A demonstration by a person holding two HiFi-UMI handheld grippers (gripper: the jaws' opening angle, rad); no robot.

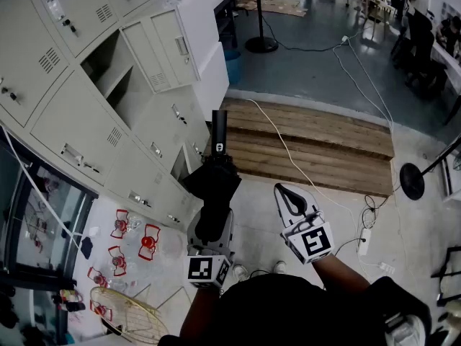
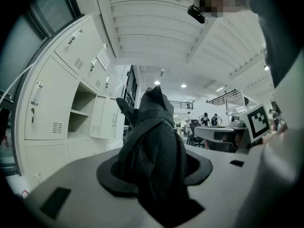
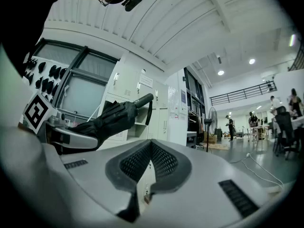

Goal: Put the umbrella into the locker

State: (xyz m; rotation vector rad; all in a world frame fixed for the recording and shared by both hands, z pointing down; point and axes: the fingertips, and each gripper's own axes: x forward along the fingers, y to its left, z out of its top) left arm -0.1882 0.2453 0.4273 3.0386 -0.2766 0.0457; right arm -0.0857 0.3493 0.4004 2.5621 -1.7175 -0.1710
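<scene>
A folded black umbrella [image 1: 215, 186] sticks out level from my left gripper [image 1: 212, 225], whose jaws are shut on its fabric body; its handle [image 1: 219, 130] points toward the lockers. In the left gripper view the umbrella [image 2: 153, 141] fills the space between the pads. An open locker [image 1: 108, 69] with a shelf stands ahead at the left, its door [image 1: 173, 47] swung out; it also shows as the open locker [image 2: 83, 114]. My right gripper [image 1: 287, 197] hangs beside the umbrella, shut and empty. From the right gripper view the umbrella [image 3: 107, 120] lies left of the closed right gripper [image 3: 151, 151].
Grey lockers [image 1: 72, 132] line the left side. A wooden platform [image 1: 310, 139] with a white cable across it lies ahead. Red and white items [image 1: 133, 240] and a wire fan guard [image 1: 122, 316] lie on the floor at lower left. A round stand base [image 1: 412, 181] sits right.
</scene>
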